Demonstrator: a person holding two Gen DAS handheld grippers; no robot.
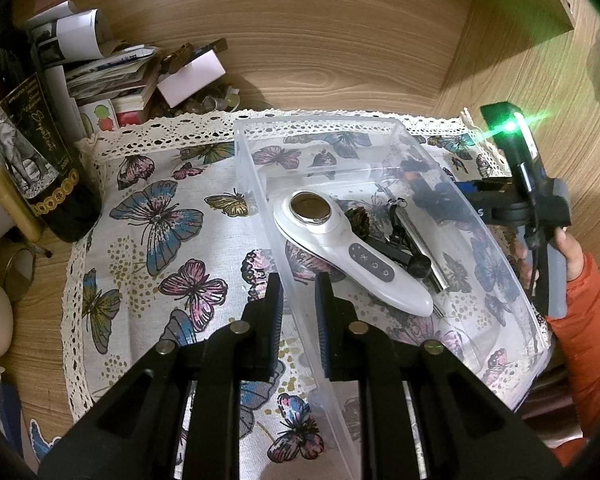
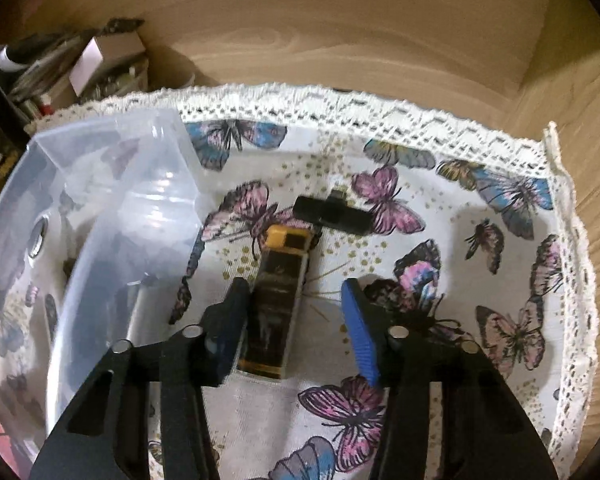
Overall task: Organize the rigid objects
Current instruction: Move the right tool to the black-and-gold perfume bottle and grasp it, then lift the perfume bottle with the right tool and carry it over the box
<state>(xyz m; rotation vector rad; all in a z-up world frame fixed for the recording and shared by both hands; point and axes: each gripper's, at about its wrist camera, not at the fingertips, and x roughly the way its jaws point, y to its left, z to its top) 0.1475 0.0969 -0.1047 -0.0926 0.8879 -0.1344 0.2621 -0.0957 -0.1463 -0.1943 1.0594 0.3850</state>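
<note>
A clear plastic bin (image 1: 256,184) stands on a butterfly cloth (image 1: 160,240). In it lie a white handheld device (image 1: 352,256) and dark small items (image 1: 404,248). My left gripper (image 1: 299,300) straddles the bin's near left wall, jaws narrow with a small gap. In the right wrist view, my right gripper (image 2: 296,320) is open around a black and yellow rectangular box (image 2: 278,300) lying on the cloth (image 2: 480,280), beside the bin (image 2: 148,208). Its left finger (image 2: 232,320) touches the box. A small black part (image 2: 332,216) lies just beyond the box.
A dark wine bottle (image 1: 32,152), stacked papers and a white box (image 1: 192,76) crowd the back left corner. Wooden walls (image 1: 340,40) close the back and right. The right gripper's body with a green light (image 1: 516,152) shows at the bin's right side.
</note>
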